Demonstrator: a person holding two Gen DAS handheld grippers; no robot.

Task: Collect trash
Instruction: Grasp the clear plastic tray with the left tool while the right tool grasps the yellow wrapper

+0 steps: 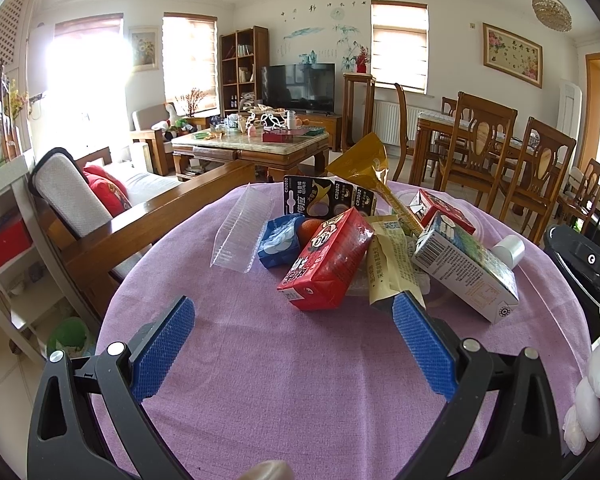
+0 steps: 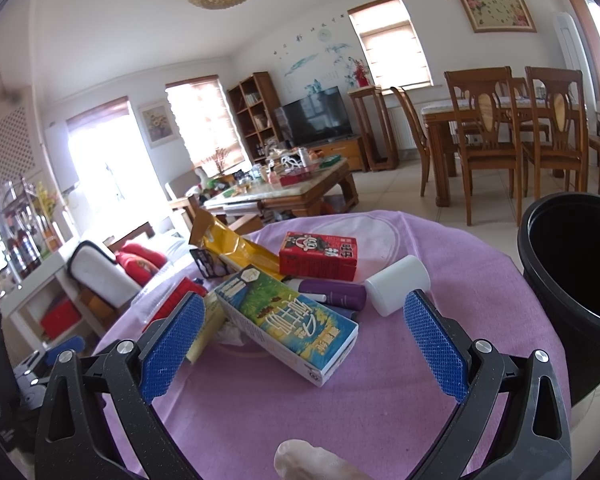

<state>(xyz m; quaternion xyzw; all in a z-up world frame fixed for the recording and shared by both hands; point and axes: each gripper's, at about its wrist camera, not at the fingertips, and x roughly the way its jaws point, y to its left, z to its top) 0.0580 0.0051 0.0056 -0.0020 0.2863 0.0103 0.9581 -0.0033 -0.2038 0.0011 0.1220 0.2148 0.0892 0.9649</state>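
Trash pile (image 2: 300, 292): cartons, wrappers and a clear tray heaped mid-way across the purple-clothed round table (image 2: 480, 256), none yet in the black bin (image 2: 572, 292) standing just off the table's right edge. Right gripper (image 2: 304, 344), fingers spread wide and empty, is nearer; the blue-green carton (image 2: 288, 324) lies between its pads, long axis slanting from far-left to near-right across the opening. Left gripper (image 1: 296, 344), also wide and empty, hovers short of the red carton (image 1: 328, 260), its right pad just beside a beige wrapper (image 1: 392, 260).
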